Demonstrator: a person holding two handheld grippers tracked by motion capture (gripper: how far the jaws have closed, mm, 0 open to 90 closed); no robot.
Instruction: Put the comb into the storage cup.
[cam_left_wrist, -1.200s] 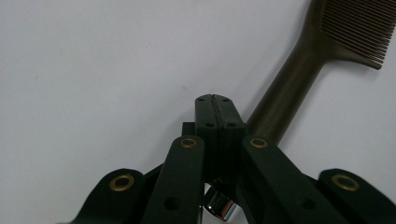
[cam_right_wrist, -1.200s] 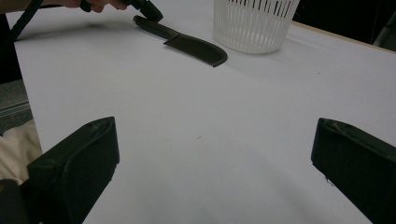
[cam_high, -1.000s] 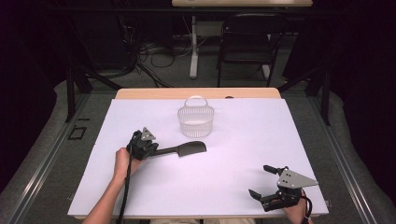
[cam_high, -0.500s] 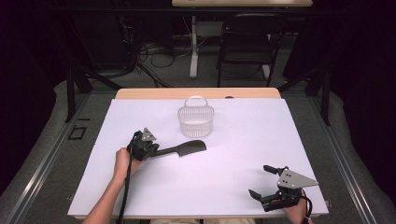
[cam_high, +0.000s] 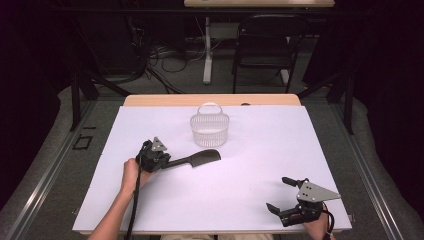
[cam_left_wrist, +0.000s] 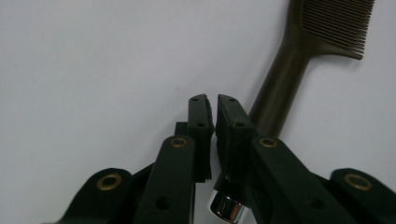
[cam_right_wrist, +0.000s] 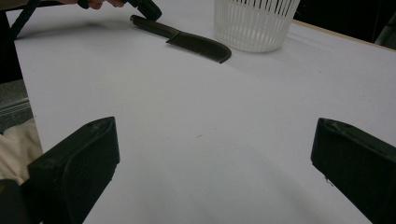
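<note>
Almost nothing has shifted since the earlier frames: both hands sit where they were, and the left gripper (cam_left_wrist: 211, 100) has just been opening a crack, with nothing between its jaws. They stand nearly together, a thin slit of white desk (cam_high: 250, 200) showing between them. The comb (cam_left_wrist: 299, 60) lies flat just beside that gripper, its handle end passing close along the outer side of one jaw rather than in the slit. Its long axis runs away from the gripper toward the toothed head, which ends near the white basket (cam_high: 209, 131) without touching it.

The left hand is by far the nearer; the right gripper (cam_high: 285, 195) rests well apart near the desk's front edge, jaws spread wide and empty, pointing across bare surface toward the comb.

My guess is that the next grasp needs the left jaws to widen and slide sideways over the handle. Open desk lies all around, and only the basket crowds the far end.
</note>
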